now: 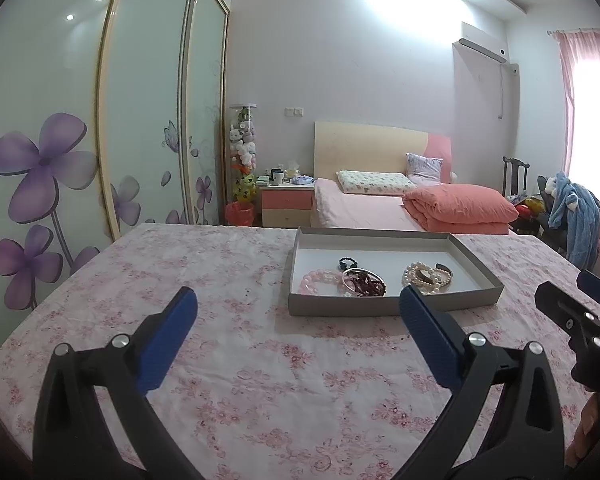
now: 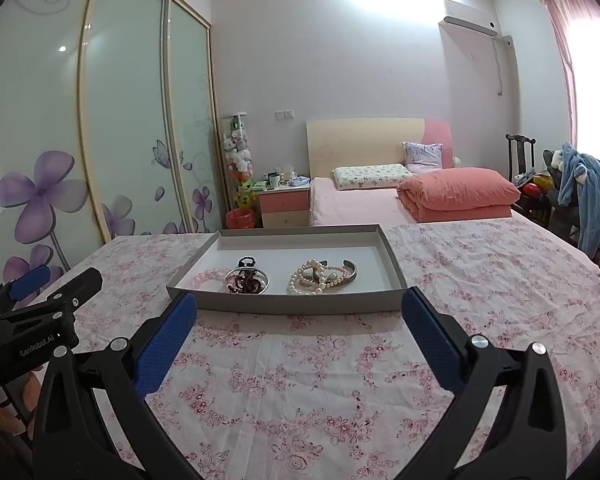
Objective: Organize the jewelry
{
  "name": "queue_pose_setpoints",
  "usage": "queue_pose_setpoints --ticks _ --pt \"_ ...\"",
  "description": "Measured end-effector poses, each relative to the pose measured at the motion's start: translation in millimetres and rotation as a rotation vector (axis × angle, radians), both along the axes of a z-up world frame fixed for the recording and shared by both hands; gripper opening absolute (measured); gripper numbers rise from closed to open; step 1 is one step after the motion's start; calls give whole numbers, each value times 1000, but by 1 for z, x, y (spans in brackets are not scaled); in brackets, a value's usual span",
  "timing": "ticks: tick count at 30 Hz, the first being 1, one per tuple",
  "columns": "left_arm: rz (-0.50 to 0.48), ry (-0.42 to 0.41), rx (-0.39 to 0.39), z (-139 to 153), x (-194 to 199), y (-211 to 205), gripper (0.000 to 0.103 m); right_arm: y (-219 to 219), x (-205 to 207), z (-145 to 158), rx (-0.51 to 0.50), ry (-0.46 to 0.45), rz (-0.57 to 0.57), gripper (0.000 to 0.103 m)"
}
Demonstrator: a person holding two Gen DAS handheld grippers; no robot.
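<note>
A shallow grey tray [image 1: 340,307] [image 2: 284,303] sits on the floral tablecloth. It holds a pink bead bracelet [image 1: 318,278] [image 2: 208,276], a black hair tie [image 1: 347,263] [image 2: 247,261], a silver bangle around dark red beads [image 1: 365,282] [image 2: 247,280], a pearl strand [image 1: 414,278] [image 2: 310,278] and a metal cuff [image 1: 446,272] [image 2: 350,274]. My left gripper [image 1: 298,310] is open and empty, short of the tray and to its left. My right gripper [image 2: 300,312] is open and empty, just before the tray's near wall. Each gripper shows in the other's view: the right gripper [image 1: 576,304], the left gripper [image 2: 48,284].
The table [image 1: 240,380] [image 2: 480,288] carries a pink floral cloth. Behind it stand a bed [image 1: 380,204] with a folded orange quilt [image 2: 458,194], a nightstand [image 1: 287,202], a sliding wardrobe [image 1: 100,140] on the left and a chair with clothes [image 2: 580,200] on the right.
</note>
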State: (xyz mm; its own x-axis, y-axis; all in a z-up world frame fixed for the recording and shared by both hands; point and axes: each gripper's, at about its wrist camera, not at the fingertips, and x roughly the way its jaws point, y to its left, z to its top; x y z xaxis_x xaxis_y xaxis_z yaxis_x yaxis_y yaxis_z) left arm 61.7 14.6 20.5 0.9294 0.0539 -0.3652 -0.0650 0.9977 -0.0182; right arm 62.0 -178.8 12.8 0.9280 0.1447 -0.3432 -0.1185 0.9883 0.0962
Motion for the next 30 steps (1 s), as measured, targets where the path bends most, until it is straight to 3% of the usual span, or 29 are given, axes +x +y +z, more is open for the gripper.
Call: queue_pose_setpoints --ticks 30 --pt "-14 20 7 -6 3 -8 99 -1 5 -4 14 15 -5 101"
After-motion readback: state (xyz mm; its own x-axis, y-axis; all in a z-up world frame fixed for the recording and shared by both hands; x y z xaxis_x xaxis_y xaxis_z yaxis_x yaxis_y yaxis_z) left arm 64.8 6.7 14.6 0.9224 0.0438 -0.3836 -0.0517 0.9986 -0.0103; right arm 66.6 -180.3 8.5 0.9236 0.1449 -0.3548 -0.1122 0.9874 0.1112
